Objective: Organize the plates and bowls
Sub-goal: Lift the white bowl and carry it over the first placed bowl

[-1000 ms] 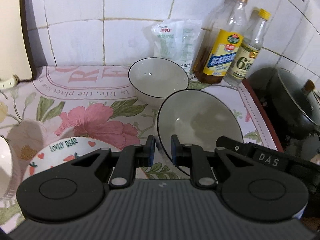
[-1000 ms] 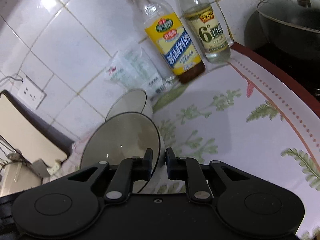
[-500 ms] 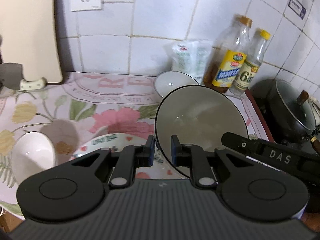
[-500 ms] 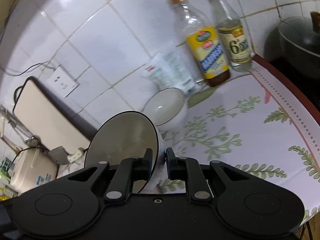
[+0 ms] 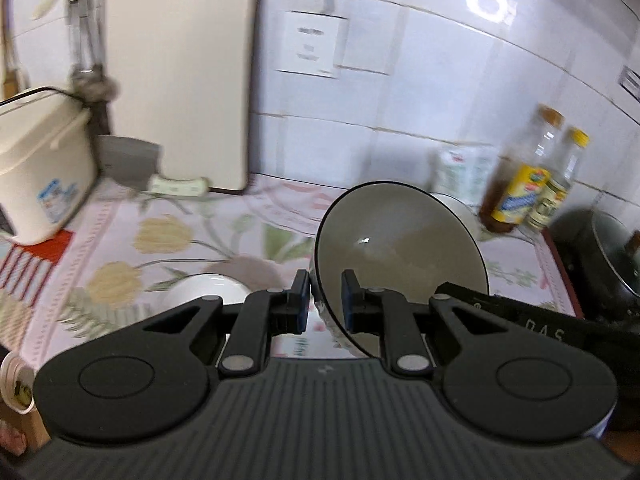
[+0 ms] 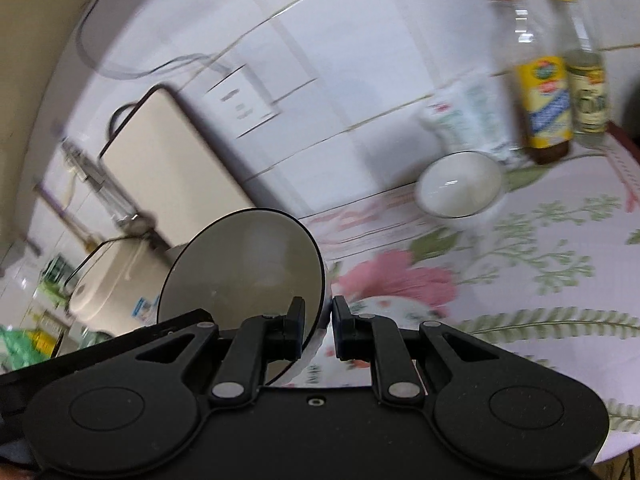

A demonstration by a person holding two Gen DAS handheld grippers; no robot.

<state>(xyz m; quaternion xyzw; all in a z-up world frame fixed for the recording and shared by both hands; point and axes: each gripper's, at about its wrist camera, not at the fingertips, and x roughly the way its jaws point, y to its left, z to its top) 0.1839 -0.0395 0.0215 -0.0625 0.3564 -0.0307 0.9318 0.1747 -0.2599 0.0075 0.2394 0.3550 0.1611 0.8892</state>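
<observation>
We are gripping one wide grey black-rimmed ceramic bowl point(image 5: 400, 248) from both sides: our left gripper point(image 5: 326, 300) is clenching its left rim, our right gripper point(image 6: 318, 330) its right rim. It is hanging tilted and empty above the floral cloth-covered counter point(image 6: 540, 300). A second grey black-rimmed bowl point(image 6: 458, 188), also empty, is sitting near the bottles point(image 6: 546, 80), well apart.

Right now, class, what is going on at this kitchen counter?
A person is tidying dishes with a two-finger tool in each hand. The left tool and the right tool each pinch the rim of the same dark-rimmed bowl, holding it tilted above the flowered tablecloth. A matching bowl sits by the two bottles, and a white bowl lies below.
</observation>
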